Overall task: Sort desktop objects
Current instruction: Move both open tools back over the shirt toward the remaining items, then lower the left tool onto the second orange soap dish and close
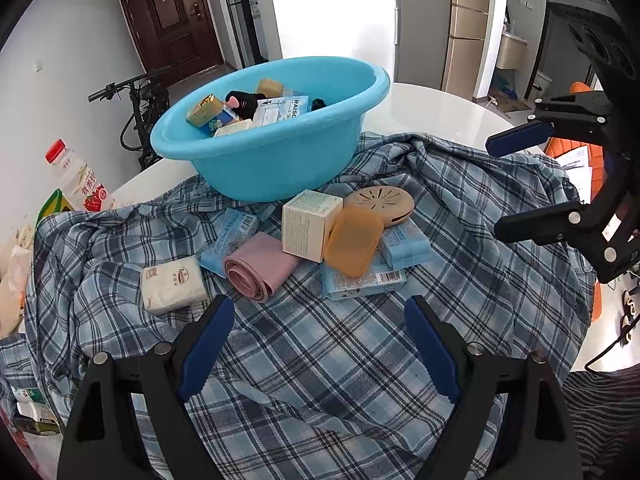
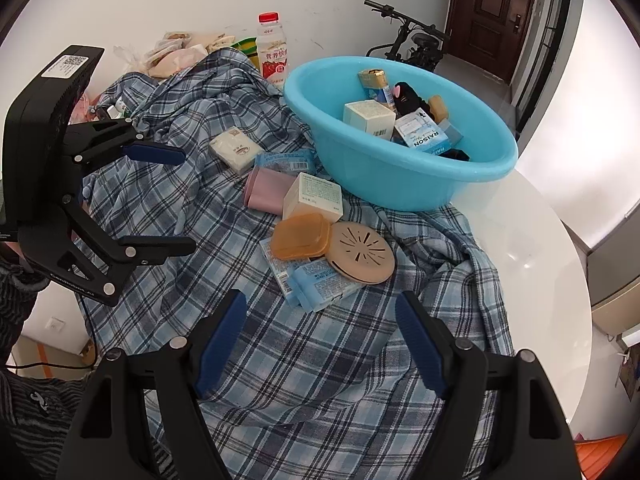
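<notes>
A round, glossy white table (image 2: 560, 280) carries a rumpled blue plaid cloth (image 1: 320, 360) of soft woven fabric. At its far edge sits a smooth, oval, sky-blue plastic basin (image 1: 280, 152), partly filled with small cartons and packets. Just in front of the basin lies a loose cluster on the cloth: a cream cardboard box (image 1: 306, 224), cubic and matte; a translucent orange case (image 1: 352, 246) with rounded corners, leaning on the box; a tan disc (image 1: 380, 204) with radial slots, behind the case; a rolled pink band (image 1: 260, 268), rubbery in look; pale blue film-wrapped packs (image 1: 362, 280) lying flat under and beside these; and, furthest left, a white tissue pack (image 1: 172, 284), soft and pillow-shaped. A red-capped bottle (image 1: 78, 178) stands upright at the far left, off the cloth. The left gripper (image 1: 320, 340), black with ribbed blue pads, hovers over bare cloth near the cluster, jaws spread wide and empty. The right gripper (image 2: 320, 340), of the same build, hovers likewise with parted jaws, nothing between them.
</notes>
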{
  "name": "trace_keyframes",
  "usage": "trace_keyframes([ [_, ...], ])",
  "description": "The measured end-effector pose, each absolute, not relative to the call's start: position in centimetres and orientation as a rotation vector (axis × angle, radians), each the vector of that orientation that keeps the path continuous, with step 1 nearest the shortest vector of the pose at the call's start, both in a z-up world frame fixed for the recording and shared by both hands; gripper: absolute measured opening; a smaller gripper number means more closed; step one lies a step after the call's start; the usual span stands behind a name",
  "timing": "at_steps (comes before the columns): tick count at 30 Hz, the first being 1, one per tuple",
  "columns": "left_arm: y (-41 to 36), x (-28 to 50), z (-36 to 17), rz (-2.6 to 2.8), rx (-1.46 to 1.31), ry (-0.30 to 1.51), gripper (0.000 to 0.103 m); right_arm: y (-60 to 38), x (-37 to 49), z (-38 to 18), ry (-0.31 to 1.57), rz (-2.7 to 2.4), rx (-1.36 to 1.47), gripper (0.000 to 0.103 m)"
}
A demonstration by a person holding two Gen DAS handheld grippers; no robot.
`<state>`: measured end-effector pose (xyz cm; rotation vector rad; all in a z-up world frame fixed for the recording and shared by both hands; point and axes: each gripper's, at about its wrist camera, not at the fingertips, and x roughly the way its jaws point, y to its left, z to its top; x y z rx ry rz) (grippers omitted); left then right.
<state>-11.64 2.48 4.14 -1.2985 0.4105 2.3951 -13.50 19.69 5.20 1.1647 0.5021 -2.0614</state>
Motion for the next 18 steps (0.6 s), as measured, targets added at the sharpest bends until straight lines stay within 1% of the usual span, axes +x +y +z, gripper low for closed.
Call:
trace_keyframes([
  [2,2.6,-11.4,3.5,2.382,-1.312,0.409,0.088,19.6,-13.2,4.6,0.498,-2.058,1.165,0.076],
  [7,3.4,-11.1,2.3,2.324,-1.348,0.313,0.089,18.9,-12.6,3.6,0.506,-2.042,1.151,0.076],
  [13,4.5,-10.8,1.8,2.324,-1.332,0.386,0.089,18.4,-11.3,3.1,0.597,-2.075,1.075,0.076],
  [15,4.6,-11.0,1.5,2.307,-1.342,0.385,0.089,18.4,-10.9,3.0,0.622,-2.086,1.050,0.080],
  [18,4.6,-11.5,1.1,2.276,-1.366,0.360,0.089,18.6,-10.5,2.6,0.648,-2.090,1.030,0.081],
])
